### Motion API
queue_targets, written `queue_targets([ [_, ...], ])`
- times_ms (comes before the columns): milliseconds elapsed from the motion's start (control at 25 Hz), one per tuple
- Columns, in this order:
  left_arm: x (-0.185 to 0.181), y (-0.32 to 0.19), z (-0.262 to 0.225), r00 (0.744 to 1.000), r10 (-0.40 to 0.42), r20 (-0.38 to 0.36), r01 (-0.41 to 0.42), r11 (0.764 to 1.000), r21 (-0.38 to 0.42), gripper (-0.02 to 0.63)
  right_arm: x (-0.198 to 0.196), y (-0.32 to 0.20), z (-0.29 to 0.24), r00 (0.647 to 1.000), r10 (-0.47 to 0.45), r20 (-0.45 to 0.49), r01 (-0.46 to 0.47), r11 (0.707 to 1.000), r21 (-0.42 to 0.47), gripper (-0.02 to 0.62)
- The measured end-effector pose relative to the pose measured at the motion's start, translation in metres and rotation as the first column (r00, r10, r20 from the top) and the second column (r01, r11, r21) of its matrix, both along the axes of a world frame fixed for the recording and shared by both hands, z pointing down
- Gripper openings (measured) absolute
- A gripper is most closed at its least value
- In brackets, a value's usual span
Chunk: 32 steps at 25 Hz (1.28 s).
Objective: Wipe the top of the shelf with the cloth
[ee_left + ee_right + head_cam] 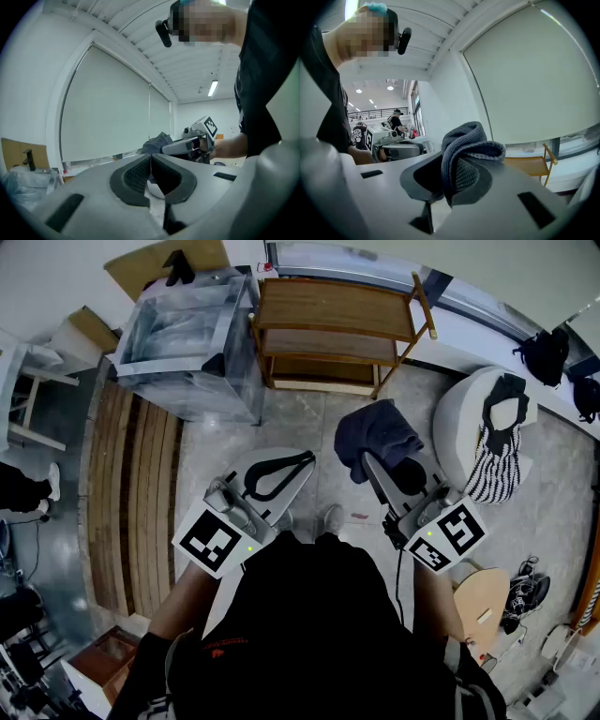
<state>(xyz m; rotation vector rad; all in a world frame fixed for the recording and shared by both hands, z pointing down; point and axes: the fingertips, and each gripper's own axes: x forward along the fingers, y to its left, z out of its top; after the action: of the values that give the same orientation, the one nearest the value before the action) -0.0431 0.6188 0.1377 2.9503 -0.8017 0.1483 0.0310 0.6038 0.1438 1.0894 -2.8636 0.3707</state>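
A wooden shelf (337,329) with several tiers stands ahead of me by the window wall; one end of it (534,165) shows in the right gripper view. My right gripper (368,462) is shut on a dark blue-grey cloth (377,434), held up in the air well short of the shelf. The cloth (469,146) bunches up out of the jaws, which are pressed on its fold. My left gripper (302,462) is shut with nothing in it, level with the right one. In the left gripper view its pads (136,176) meet, and the cloth (157,142) shows beyond them.
A clear plastic storage bin (187,334) stands just left of the shelf. A white pouf (464,413) with a striped bag (487,474) sits at the right. Wooden slats (131,493) run along the left floor. A stool (483,601) and shoes (525,592) lie at lower right.
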Motion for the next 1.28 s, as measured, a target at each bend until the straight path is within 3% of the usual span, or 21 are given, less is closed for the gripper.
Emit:
queue_targets([
  [480, 0.012, -0.003, -0.001, 1.0, -0.011, 0.018, 0.011, 1.0, 0.001, 0.021, 0.021, -0.006, -0.004, 0.996, 0.012, 0.084, -0.01, 1.0, -0.024, 0.049],
  [1280, 0.105, -0.009, 0.007, 0.996, -0.074, 0.058, 0.074, 0.997, 0.004, 0.021, 0.129, -0.018, 0.007, 0.996, -0.013, 0.084, 0.017, 0.999, -0.046, 0.049],
])
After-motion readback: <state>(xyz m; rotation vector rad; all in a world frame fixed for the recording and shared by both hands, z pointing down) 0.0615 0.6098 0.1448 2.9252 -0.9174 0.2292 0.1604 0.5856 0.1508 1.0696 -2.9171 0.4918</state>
